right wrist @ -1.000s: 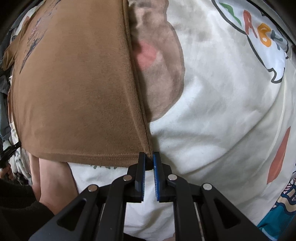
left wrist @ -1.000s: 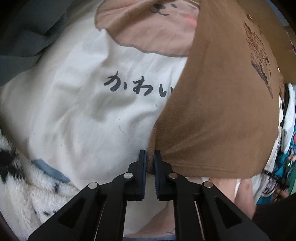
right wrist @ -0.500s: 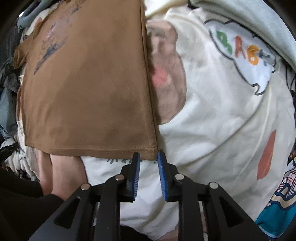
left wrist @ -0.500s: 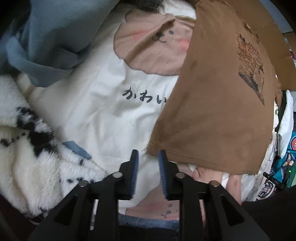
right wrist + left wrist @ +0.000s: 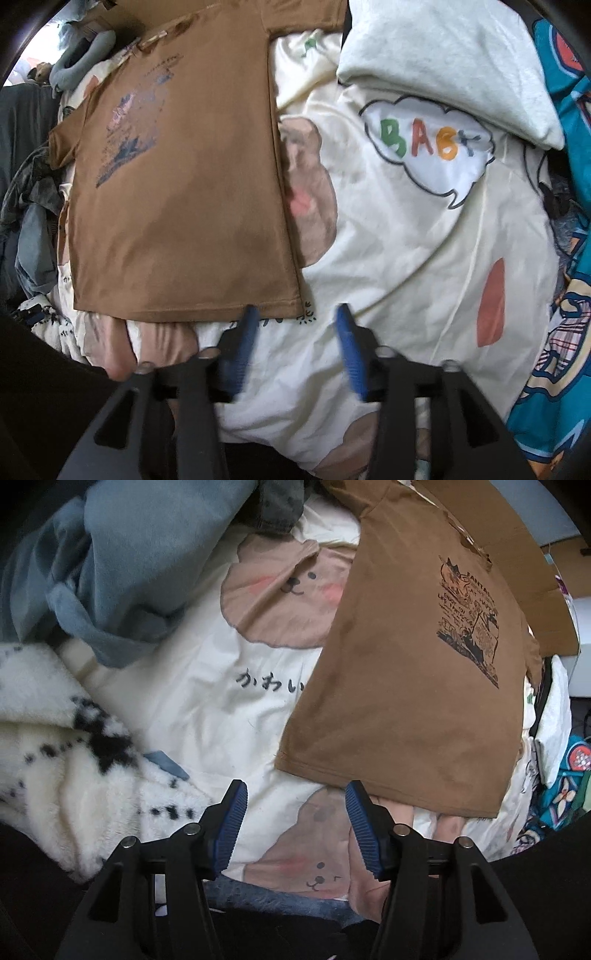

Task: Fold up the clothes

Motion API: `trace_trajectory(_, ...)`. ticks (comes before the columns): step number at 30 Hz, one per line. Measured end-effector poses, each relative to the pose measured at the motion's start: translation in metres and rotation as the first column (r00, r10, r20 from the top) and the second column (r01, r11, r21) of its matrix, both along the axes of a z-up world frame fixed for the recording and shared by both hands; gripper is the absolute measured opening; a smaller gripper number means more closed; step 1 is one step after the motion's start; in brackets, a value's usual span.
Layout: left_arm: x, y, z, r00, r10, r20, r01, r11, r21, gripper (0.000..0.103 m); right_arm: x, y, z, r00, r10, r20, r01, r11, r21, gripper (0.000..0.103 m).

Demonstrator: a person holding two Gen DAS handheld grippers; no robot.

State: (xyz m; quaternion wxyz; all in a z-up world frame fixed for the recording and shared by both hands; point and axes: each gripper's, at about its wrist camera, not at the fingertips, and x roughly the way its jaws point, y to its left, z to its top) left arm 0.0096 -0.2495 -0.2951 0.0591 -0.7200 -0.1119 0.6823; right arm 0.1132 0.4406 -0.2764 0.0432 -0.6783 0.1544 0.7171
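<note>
— Where do your claws stand?

— My left claw (image 5: 293, 827) points down with its blue pads (image 5: 229, 827) spreading apart, and nothing lies between them. My right claw (image 5: 295, 350) is the same: pads widening, blurred in its own view, the gap bare of cloth.

— And the brown T-shirt?

— The brown T-shirt (image 5: 399, 686) lies flat on a cream bedsheet (image 5: 207, 716), free of both claws. In the left view its near hem corner sits just beyond the right-hand pad, up and to the right of the gap. In the right view the shirt (image 5: 184, 199) spreads up and to the left, with the other hem corner just above the left-hand pad, close to it though I cannot tell whether they touch.

— What surrounds it?

— The sheet carries a bear face (image 5: 288, 594) and a speech bubble with coloured letters (image 5: 428, 144). A blue-grey garment (image 5: 122, 565) is heaped at upper left in the left view, a fluffy white spotted blanket (image 5: 74, 768) lower left. A white cushion (image 5: 443, 55) lies beyond the bubble in the right view.
</note>
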Motion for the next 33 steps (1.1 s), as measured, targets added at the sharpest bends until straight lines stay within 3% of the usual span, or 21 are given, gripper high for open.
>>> trace_trajectory(3, -0.004, 0.002, 0.014, 1.000, -0.006, -0.023, 0.006, 1.000, 0.002, 0.058, -0.007, 0.001, 0.008, 1.000, -0.001, -0.030, 0.001, 1.000, 0.007, 0.062)
trace_trajectory(6, -0.006, 0.001, 0.034, 0.998, -0.011, -0.063, 0.012, 1.000, 0.007, 0.068, -0.010, 0.009, 0.020, 0.998, -0.013, -0.064, 0.014, 1.000, 0.010, 0.063)
trace_trajectory(10, -0.008, -0.004, 0.056, 0.995, -0.013, -0.100, 0.013, 1.000, 0.005, 0.069, -0.007, 0.014, 0.041, 0.993, -0.016, -0.120, 0.016, 1.000, 0.001, 0.066)
trace_trajectory(12, -0.010, -0.009, 0.066, 0.994, 0.001, -0.113, 0.000, 1.000, 0.011, 0.069, -0.005, 0.015, 0.051, 0.989, -0.012, -0.148, 0.012, 1.000, 0.002, 0.076)
trace_trajectory(18, -0.016, -0.022, 0.099, 0.986, 0.047, -0.160, -0.045, 0.999, 0.020, 0.069, -0.004, 0.024, 0.082, 0.972, -0.075, -0.223, 0.068, 0.997, -0.038, 0.078)
trace_trajectory(23, -0.024, -0.013, 0.121, 0.979, 0.027, -0.204, -0.023, 1.000, 0.021, 0.069, -0.008, 0.024, 0.107, 0.959, -0.068, -0.276, 0.063, 0.998, -0.026, 0.084)
trace_trajectory(28, -0.032, -0.001, 0.137, 0.972, 0.032, -0.232, -0.016, 0.997, 0.070, 0.070, -0.013, 0.019, 0.127, 0.944, -0.058, -0.325, 0.054, 0.998, -0.023, 0.085)
trace_trajectory(33, -0.041, 0.015, 0.145, 0.969, 0.008, -0.246, 0.010, 0.997, 0.074, 0.070, -0.018, 0.019, 0.138, 0.932, -0.074, -0.354, 0.064, 0.997, -0.041, 0.086)
